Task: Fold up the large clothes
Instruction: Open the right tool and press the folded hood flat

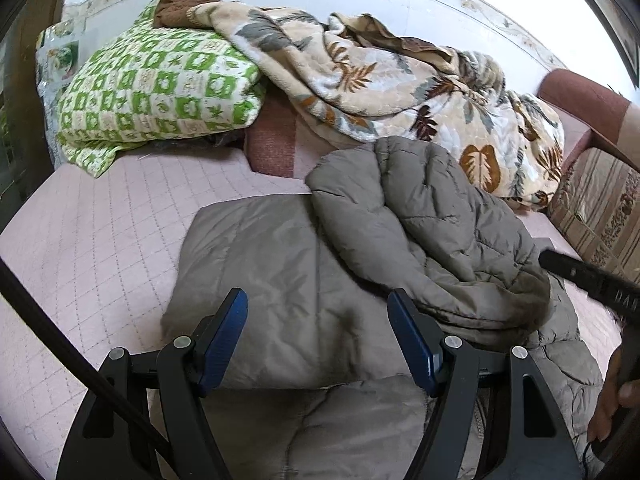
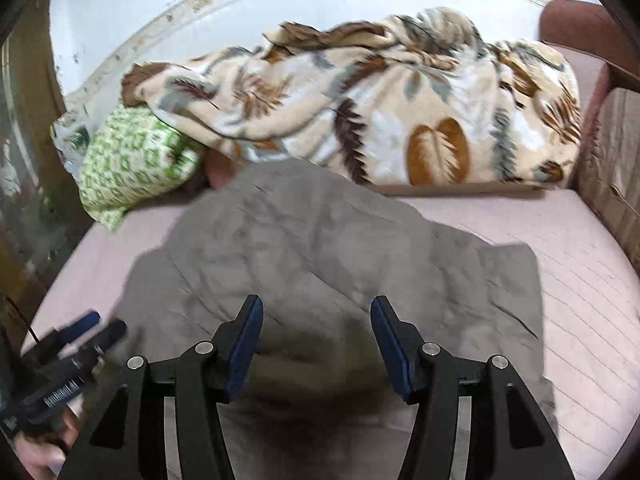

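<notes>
A grey quilted puffer jacket (image 1: 304,264) lies on the pink bed, with one padded part folded over the body on the right side (image 1: 440,224). My left gripper (image 1: 318,308) is open and empty, hovering over the jacket's near part. In the right wrist view the jacket (image 2: 320,240) spreads out below my right gripper (image 2: 316,316), which is open and empty just above it. The left gripper (image 2: 92,328) shows at the lower left of that view. The right gripper's black body (image 1: 592,280) shows at the right edge of the left wrist view.
A leaf-print blanket (image 1: 400,84) is heaped along the wall behind the jacket. A green-and-white patterned pillow (image 1: 152,96) lies at the back left. A striped cushion (image 1: 600,208) and a reddish sofa arm (image 1: 580,96) stand at the right. The pink quilted mattress (image 1: 92,256) lies bare at the left.
</notes>
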`<move>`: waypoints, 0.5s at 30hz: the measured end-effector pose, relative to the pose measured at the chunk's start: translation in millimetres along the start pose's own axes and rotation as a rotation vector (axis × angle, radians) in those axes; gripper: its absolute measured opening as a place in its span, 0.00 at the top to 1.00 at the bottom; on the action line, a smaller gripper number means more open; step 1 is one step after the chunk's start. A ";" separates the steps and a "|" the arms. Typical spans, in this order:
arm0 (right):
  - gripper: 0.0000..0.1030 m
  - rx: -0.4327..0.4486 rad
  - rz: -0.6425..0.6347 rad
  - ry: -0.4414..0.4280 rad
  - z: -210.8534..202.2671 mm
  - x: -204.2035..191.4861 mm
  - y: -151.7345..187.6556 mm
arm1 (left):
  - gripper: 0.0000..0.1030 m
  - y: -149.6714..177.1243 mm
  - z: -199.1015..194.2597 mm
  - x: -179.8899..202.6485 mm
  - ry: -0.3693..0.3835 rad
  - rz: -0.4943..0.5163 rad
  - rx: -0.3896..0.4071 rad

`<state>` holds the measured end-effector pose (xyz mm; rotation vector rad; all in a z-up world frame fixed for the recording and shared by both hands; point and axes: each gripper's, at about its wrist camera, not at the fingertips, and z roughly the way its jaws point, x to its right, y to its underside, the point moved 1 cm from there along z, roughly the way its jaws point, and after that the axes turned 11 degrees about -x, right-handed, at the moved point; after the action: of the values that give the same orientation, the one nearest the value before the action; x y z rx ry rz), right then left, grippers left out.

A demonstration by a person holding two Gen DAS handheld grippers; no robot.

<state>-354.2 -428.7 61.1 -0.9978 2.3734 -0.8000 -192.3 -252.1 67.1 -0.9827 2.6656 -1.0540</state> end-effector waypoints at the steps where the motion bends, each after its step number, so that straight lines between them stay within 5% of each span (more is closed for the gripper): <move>1: 0.41 0.000 0.005 0.001 0.3 4.5 4.9 | 0.31 -0.2 0.2 2.6 0.005 0.004 0.004; 8: 0.43 0.019 0.020 0.014 8.6 19.4 14.2 | 0.30 -9.6 10.6 21.1 0.054 0.022 0.015; 15: 0.45 -0.141 0.019 0.034 55.2 17.7 29.6 | 0.27 1.1 62.0 24.9 -0.070 0.069 -0.177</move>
<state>-347.6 -443.6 -1.9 -1.0228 2.4932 -0.6543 -192.4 -302.2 22.9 -0.9297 2.7502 -0.7658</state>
